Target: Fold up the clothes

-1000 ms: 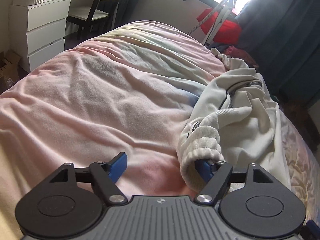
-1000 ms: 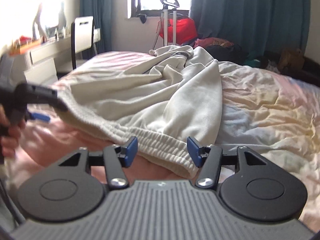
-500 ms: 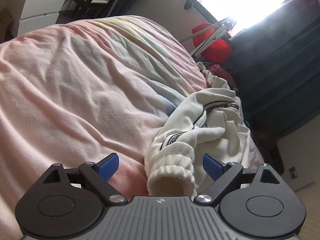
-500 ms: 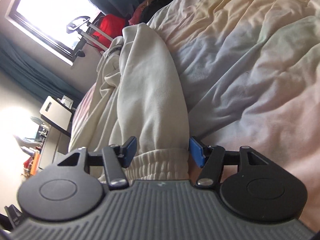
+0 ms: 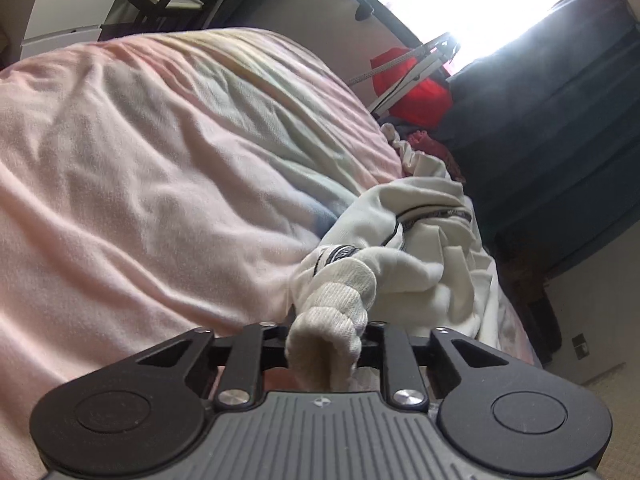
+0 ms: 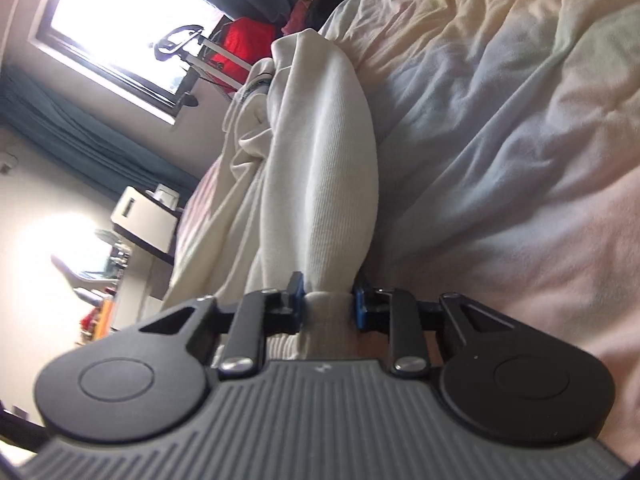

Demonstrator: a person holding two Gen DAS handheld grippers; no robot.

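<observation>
Both claws were clamped on the ribbed hem: the left gripper (image 5: 326,330) and right gripper (image 6: 328,306) each pinched the cream sweatshirt (image 6: 320,184), whose crumpled body trailed toward twelve o'clock across the pink bedspread (image 5: 140,184).

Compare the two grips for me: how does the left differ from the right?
The left gripper pinches a bunched ribbed hem, bulging out past the jaws; the right gripper clamps a flatter ribbed edge. Blue pads show on the right, hidden on the left. Both hold the same white garment on the bed.
</observation>
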